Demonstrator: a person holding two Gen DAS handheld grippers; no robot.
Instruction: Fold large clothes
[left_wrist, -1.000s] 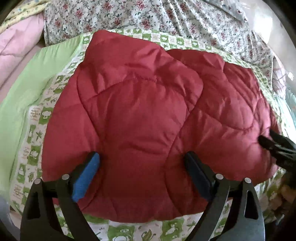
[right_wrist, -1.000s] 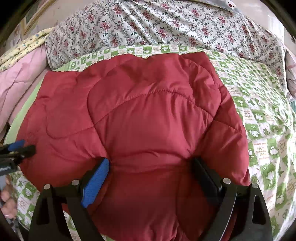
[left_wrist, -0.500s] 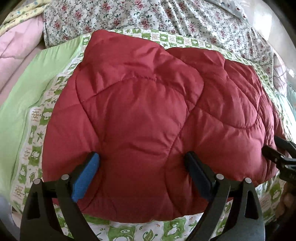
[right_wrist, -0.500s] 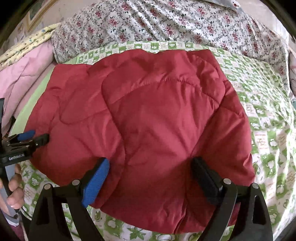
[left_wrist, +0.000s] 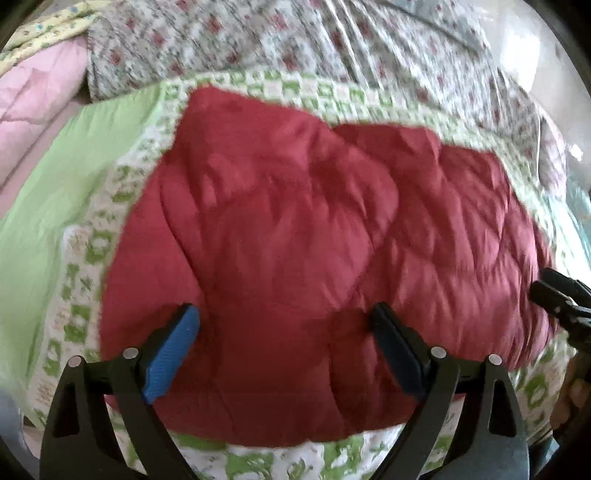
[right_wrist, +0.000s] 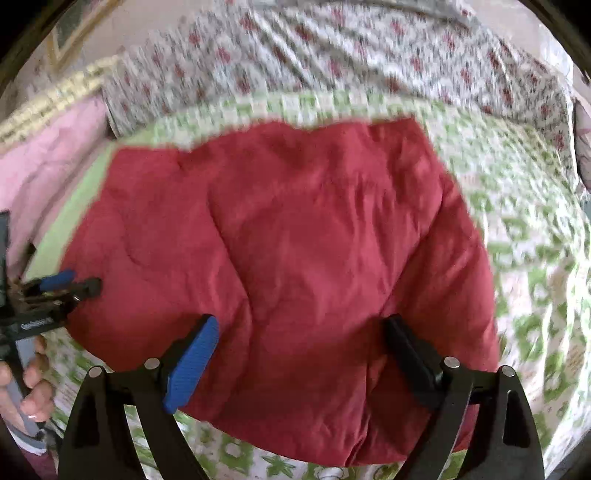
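Note:
A red quilted jacket (left_wrist: 314, 240) lies folded into a compact bundle on a green-and-white patterned sheet (left_wrist: 92, 258). It also shows in the right wrist view (right_wrist: 295, 258). My left gripper (left_wrist: 286, 332) is open and empty, raised above the jacket's near edge. My right gripper (right_wrist: 299, 343) is open and empty above the jacket's near right part. The right gripper shows at the right edge of the left wrist view (left_wrist: 557, 299), beside the jacket. The left gripper shows at the left edge of the right wrist view (right_wrist: 62, 286), beside the jacket's left side. Both views are blurred.
A floral bedcover (left_wrist: 332, 48) lies bunched behind the jacket. A pink quilt (left_wrist: 33, 96) sits at the far left. The patterned sheet (right_wrist: 535, 240) stretches to the right of the jacket. A plain green sheet edge (left_wrist: 44, 206) lies at the left.
Both grippers have pulled back and up from the jacket, so more of the sheet shows at its near edge. The jacket stays folded on the bed.

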